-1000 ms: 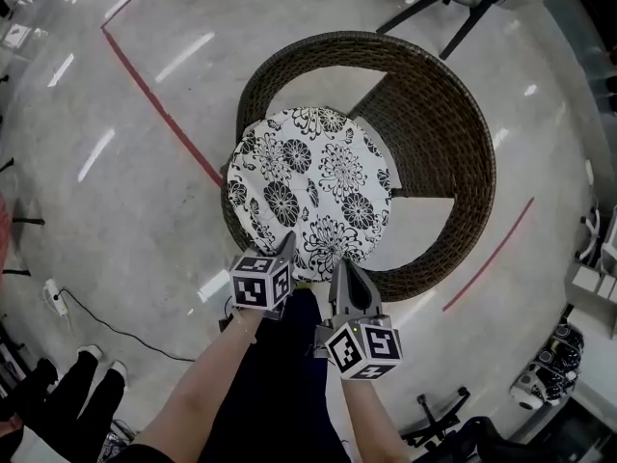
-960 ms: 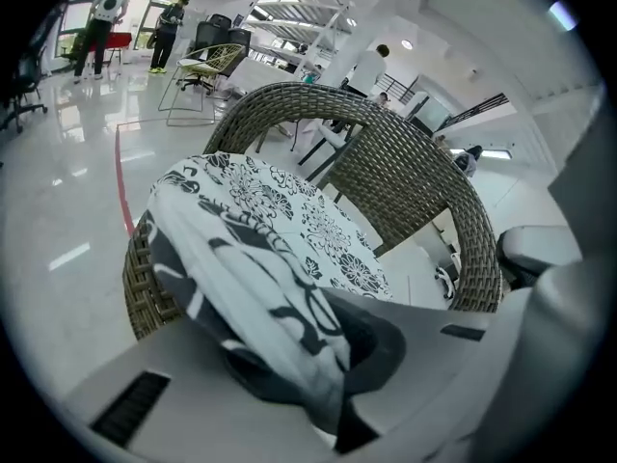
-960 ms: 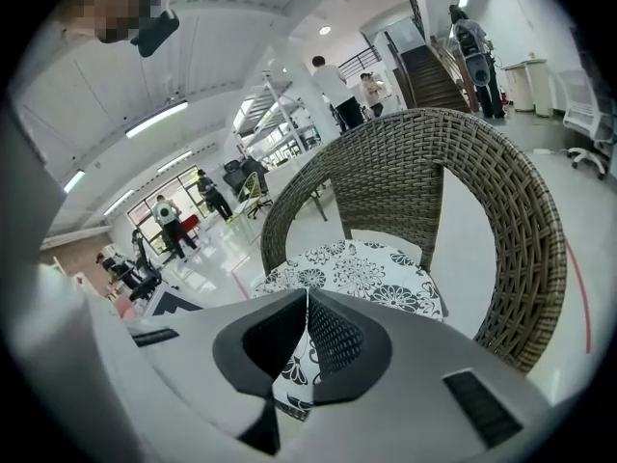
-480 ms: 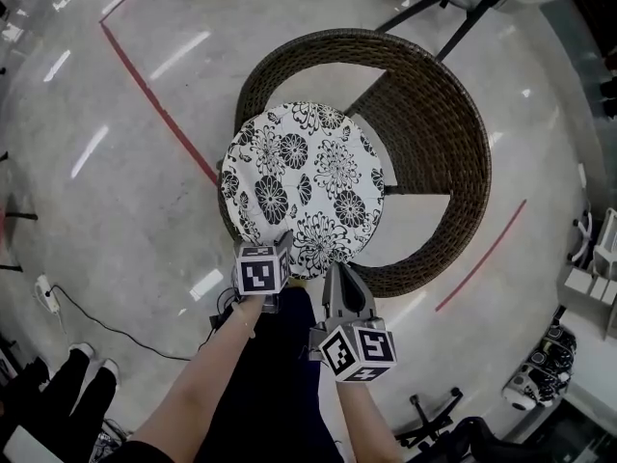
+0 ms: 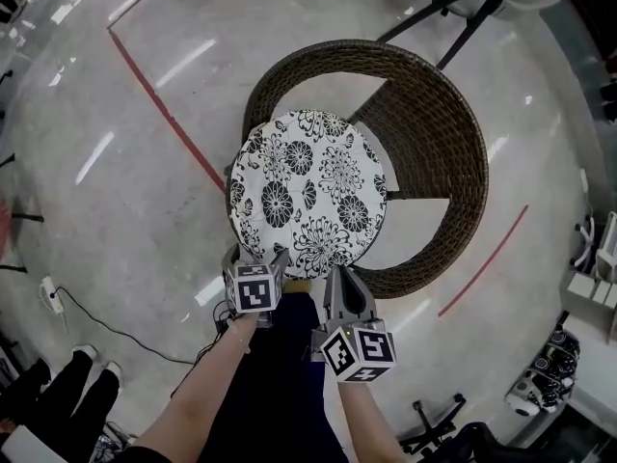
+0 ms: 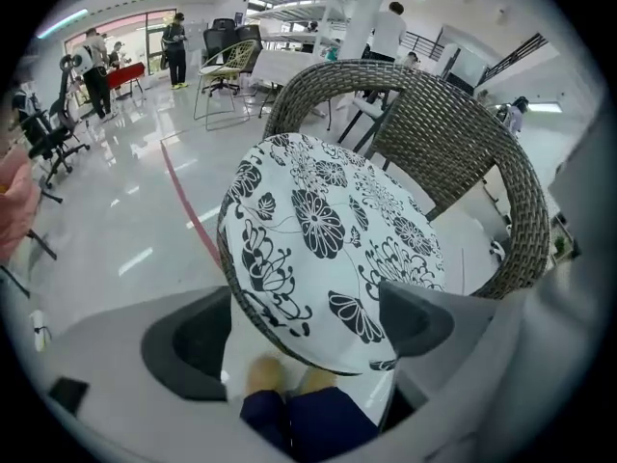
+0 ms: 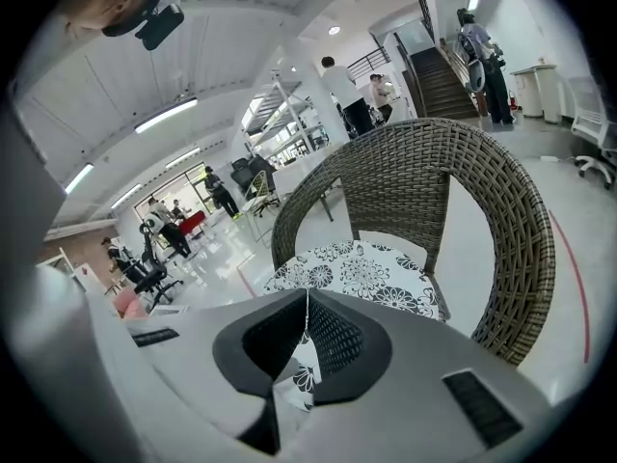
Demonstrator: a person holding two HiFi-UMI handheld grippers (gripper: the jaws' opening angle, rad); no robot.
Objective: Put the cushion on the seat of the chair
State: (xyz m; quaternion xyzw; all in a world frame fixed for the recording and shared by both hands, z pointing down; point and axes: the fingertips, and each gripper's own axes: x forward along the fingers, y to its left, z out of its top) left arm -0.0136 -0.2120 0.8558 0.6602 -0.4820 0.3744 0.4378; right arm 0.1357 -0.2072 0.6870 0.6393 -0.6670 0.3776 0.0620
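Cushion (image 5: 307, 193) over chair (image 5: 434, 133) seat front | left tongs (image 5: 280, 258) just opening, wide around cushion edge, unpinched | right tongs (image 5: 339, 274) clamping cushion edge

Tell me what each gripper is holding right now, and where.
Right gripper pinches the cushion by its near edge. Left gripper has just been opening; cushion edge between its jaws, unpressed.

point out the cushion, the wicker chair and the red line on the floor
cushion (image 5: 308, 191): head view, middle of its floral top
wicker chair (image 5: 439, 128): head view, woven inside of the backrest
red line (image 5: 169, 112): head view, midway along the left stripe
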